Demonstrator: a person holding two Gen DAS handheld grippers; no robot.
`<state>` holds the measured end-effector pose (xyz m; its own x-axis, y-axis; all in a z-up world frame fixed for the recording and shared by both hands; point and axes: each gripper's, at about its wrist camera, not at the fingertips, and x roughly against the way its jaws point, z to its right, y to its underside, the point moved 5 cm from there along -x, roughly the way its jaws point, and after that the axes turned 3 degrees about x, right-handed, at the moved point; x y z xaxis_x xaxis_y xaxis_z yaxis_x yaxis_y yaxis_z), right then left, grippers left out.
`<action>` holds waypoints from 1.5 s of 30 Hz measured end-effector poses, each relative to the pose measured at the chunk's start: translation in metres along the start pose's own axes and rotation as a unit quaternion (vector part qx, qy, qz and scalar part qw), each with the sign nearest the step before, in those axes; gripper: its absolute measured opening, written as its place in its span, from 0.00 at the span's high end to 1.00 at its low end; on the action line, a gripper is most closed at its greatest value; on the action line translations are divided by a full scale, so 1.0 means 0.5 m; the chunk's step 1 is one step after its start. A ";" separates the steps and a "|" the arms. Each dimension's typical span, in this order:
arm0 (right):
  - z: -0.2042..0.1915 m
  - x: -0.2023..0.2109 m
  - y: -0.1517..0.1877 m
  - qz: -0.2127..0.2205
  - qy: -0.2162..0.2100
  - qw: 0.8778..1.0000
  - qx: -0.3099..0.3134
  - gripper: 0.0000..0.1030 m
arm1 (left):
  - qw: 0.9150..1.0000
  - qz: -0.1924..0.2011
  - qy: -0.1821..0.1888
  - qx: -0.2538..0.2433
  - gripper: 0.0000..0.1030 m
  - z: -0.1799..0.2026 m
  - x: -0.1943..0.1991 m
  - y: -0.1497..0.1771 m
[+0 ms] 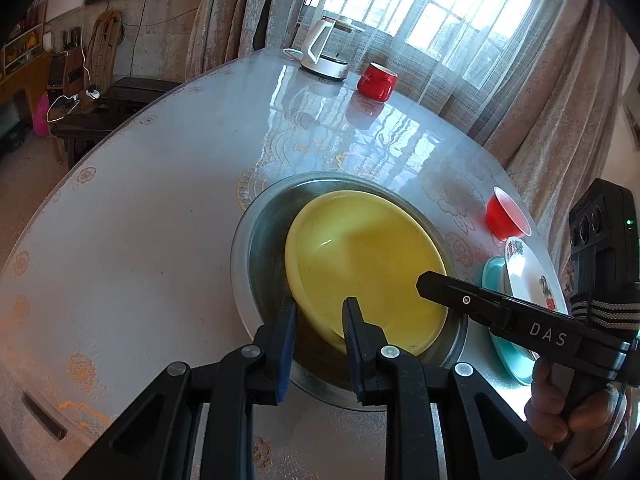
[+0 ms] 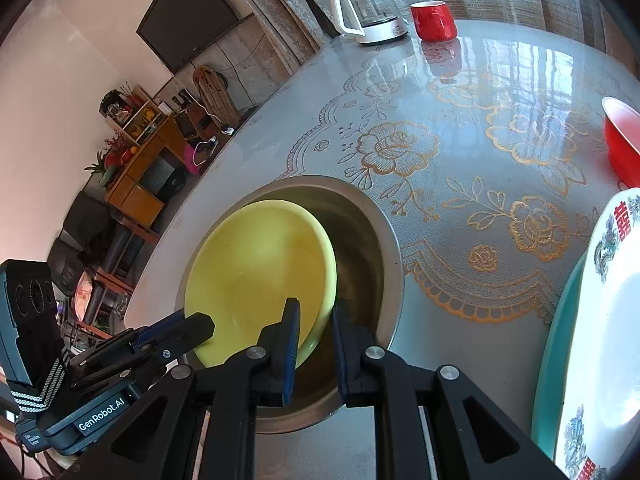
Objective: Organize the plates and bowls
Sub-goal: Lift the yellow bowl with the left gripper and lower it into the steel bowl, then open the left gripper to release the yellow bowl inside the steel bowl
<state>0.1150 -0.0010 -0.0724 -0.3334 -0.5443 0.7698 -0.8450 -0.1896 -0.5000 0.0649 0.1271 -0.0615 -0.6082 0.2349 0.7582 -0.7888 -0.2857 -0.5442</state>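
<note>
Plates and bowls wait on a round glass-topped table with a gold floral lace cloth (image 2: 460, 152) as two handheld grippers meet over one dish. The left gripper (image 1: 320, 312), jaws parted to a moderate gap, straddles the near rim of a shallow round yellow plastic plate (image 1: 368, 264); one blue pad sits outside the rim, the other over the plate's inner face, and neither looks pressed home. The right gripper (image 2: 316, 320) brackets the opposite rim in the same manner, also moderately open, and whether its pads touch the plastic cannot be told. The yellow plate lies tilted inside a wide round stainless-steel basin (image 1: 256, 248), leaning toward one wall, so it appears either just set down or about to be lifted. To the right, a white ceramic plate with red and green printed motifs (image 2: 612, 320) rests on a turquoise plate (image 2: 556, 340), with a small red bowl (image 2: 624, 144) just beyond. A red mug (image 2: 434, 20) and a white-handled glass kettle (image 2: 372, 12) stand well apart at the far edge. The step in hand looks like placing or collecting the yellow plate; any lift next calls for both jaws to close squarely on the thin rim, since the slanted dish could slide against the steel.
</note>
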 end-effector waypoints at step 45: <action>-0.009 0.040 -0.006 0.050 0.014 0.998 0.037 0.64 | 0.997 0.053 -0.052 -0.037 0.59 0.017 0.017 -0.012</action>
<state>0.1089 -0.0077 -0.0537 -0.4264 -0.5408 0.7251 -0.7743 -0.1961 -0.6016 0.0652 0.1227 -0.0489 -0.6784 0.1089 0.7265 -0.7278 -0.2341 -0.6446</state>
